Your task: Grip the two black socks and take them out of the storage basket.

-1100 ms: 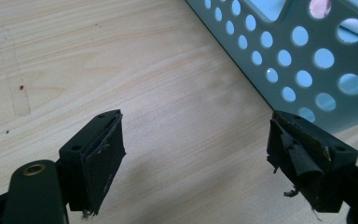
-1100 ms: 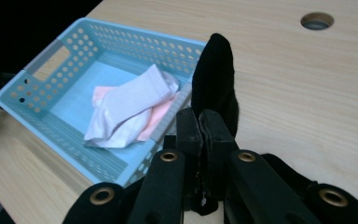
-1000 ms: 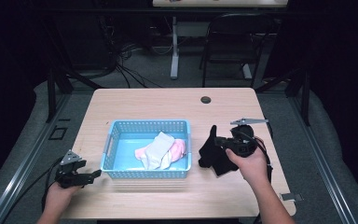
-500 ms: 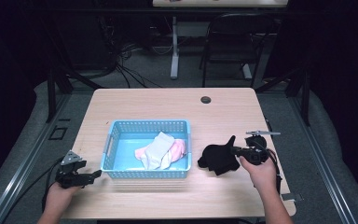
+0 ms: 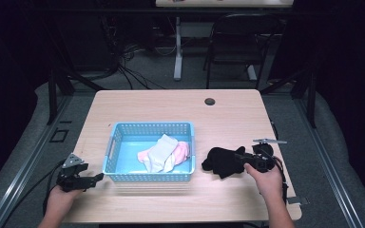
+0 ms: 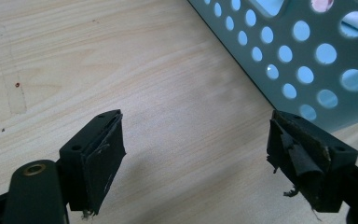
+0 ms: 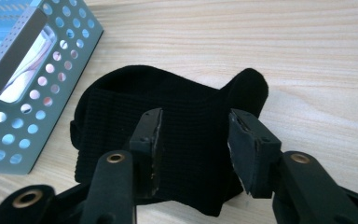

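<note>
While I'm looking down from the high view, my right gripper (image 5: 240,159) is sitting at the table's (image 5: 142,104) right side w/ a black sock (image 5: 221,161) lying flat on the wood directly ahead of it, toward the blue basket (image 5: 149,176). Sock is resting just beside the basket's right wall, apart from it. My right hand (image 5: 265,178) is by far the nearer one; my left gripper (image 5: 92,179) is idling well apart, past the basket's left front corner. Inside the basket a white sock (image 5: 161,151) is lying over a pink one (image 5: 183,149).

Moving to the left gripper view: jaws are standing wide, nothing btwn them, just bare wood, w/ the perforated basket (image 6: 317,60) wall running diagonally at upper right.

Moving to the right gripper view: the jaws have just been opening and are standing apart over the black sock (image 7: 177,135), pads (image 7: 151,140) not pressing it, so I'm reading it as let go. Sock's long axis is running roughly across the jaws, from a wider bunched end near the basket (image 7: 37,70) to a rounded tip (image 7: 249,86) poking up on the other side. It's ribbed knit, matte black, limp, slightly folded. Any next pick is hinging on this: sock is lying straight under and ahead of the right gripper, body crosswise to the jaw line.
</note>
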### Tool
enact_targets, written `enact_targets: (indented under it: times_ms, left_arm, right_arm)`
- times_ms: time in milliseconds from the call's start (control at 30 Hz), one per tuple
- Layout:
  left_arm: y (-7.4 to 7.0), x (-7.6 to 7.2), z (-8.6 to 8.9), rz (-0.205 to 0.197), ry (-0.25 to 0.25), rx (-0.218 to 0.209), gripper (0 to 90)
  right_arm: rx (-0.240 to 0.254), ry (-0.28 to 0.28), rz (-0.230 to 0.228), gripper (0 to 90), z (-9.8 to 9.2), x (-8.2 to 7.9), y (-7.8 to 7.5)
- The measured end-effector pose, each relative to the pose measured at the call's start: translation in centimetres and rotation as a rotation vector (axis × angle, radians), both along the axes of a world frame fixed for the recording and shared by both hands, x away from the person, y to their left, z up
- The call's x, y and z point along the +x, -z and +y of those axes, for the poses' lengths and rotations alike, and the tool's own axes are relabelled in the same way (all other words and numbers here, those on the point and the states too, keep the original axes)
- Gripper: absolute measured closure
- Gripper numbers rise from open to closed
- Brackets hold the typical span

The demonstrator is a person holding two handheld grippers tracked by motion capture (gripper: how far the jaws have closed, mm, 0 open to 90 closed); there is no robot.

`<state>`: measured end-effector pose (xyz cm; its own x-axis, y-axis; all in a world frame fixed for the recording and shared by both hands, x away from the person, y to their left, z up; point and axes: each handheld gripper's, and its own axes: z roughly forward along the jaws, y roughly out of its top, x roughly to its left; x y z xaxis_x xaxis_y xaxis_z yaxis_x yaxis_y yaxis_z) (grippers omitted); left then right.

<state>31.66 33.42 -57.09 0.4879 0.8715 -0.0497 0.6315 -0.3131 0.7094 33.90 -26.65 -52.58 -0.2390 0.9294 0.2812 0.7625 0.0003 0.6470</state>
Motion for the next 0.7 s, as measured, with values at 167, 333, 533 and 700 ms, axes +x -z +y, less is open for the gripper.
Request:
enact_targets:
  times_ms: [167, 333, 533, 700]
  left_arm:
    - [0.0, 0.0, 0.0, 0.001, -0.001, -0.001, 18.9]
    - [0.0, 0.0, 0.0, 0.000, -0.001, -0.003, 18.9]
    - [0.0, 0.0, 0.0, -0.001, 0.000, -0.003, 18.9]
    - [0.0, 0.0, 0.0, -0.001, 0.000, -0.003, 18.9]
  right_arm:
    - [-0.014, -0.031, -0.014, 48.9, 0.8, -0.2, -0.3]
    - [-0.021, -0.069, -0.037, 46.5, 1.9, -0.5, -0.7]
    - [-0.035, -0.098, -0.082, 45.9, 3.2, -1.0, -0.8]
    - [-0.049, -0.121, -0.103, 46.1, 4.0, -1.3, -0.2]
